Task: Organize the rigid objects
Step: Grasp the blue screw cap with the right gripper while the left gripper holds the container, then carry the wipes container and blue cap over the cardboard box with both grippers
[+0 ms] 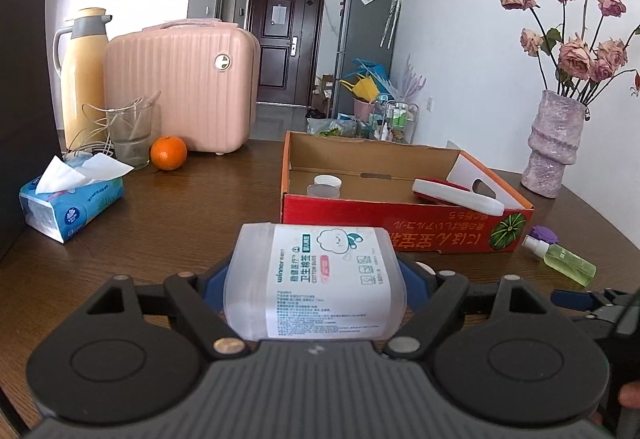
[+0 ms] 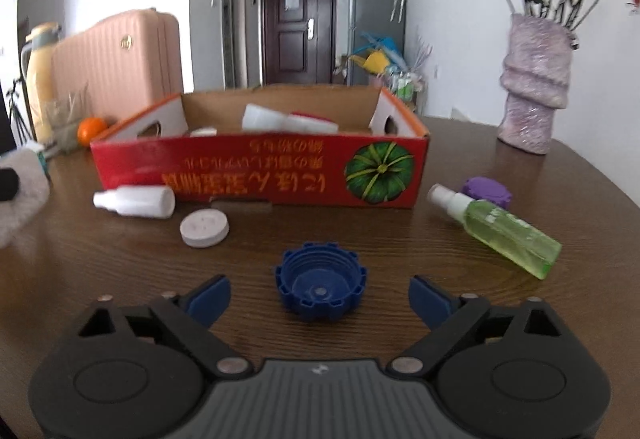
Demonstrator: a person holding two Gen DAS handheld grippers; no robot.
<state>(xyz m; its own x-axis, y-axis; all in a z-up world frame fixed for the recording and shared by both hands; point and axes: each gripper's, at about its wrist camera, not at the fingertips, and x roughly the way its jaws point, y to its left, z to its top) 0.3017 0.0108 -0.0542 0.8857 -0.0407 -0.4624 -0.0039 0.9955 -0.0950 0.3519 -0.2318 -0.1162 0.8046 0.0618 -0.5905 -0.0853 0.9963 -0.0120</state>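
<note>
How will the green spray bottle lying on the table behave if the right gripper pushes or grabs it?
The green spray bottle lies on its side and looks round, so a push likely rolls it. Clear smooth plastic may slip between the fingers. It seems full of liquid, so probably heavier than the blue cap ahead of the open right gripper.

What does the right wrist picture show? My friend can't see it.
An open hand-held gripper hovers around an upturned blue cap on a wooden table. Behind it sits a red cardboard box, with a green spray bottle lying to its right.
</note>
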